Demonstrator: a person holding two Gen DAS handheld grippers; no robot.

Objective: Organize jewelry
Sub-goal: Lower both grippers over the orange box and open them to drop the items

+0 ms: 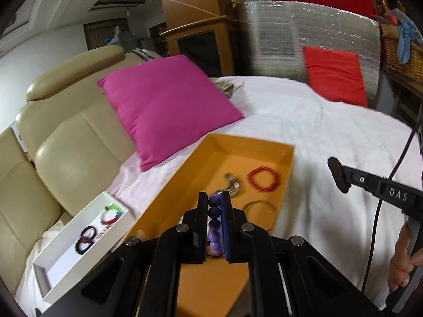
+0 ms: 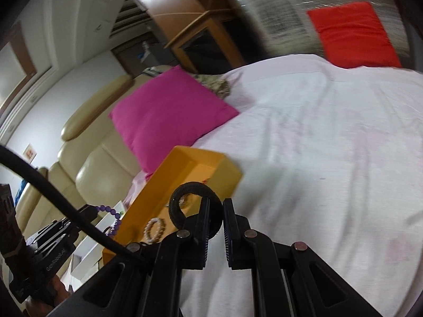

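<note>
The left gripper (image 1: 214, 198) is clamped on a purple bead bracelet (image 1: 214, 224), the beads stacked in a line between its pads, and it hangs above the near half of the orange tray (image 1: 286, 158). Just ahead of its tips in that tray lie a silvery piece (image 1: 232, 185), a red bracelet (image 1: 263, 179) a little to the right, and a thin hoop (image 1: 259, 206) close by on the right. Off to its left, lower on the white sheet (image 1: 317, 121), sits the white box (image 1: 79, 253), already holding several dark and coloured bracelets. The right gripper (image 2: 214, 203) is closed on a black ring (image 2: 185, 203) that loops up and left from its left finger; a slim gap shows between the pads, so the hold looks to be on one thin side of the ring only. Beyond and left of its tips is the tray again, with a pale bead bracelet (image 2: 153, 229) inside. The step in hand looks like carrying both pieces from the tray across to the box. To do it well, keep both grips firm through the swing, since the beads can roll and the ring hangs off one edge; bring each tool low over a bare patch of the box floor before letting go, and set down one at a time so the tools do not crowd each other over the narrow box.
</note>
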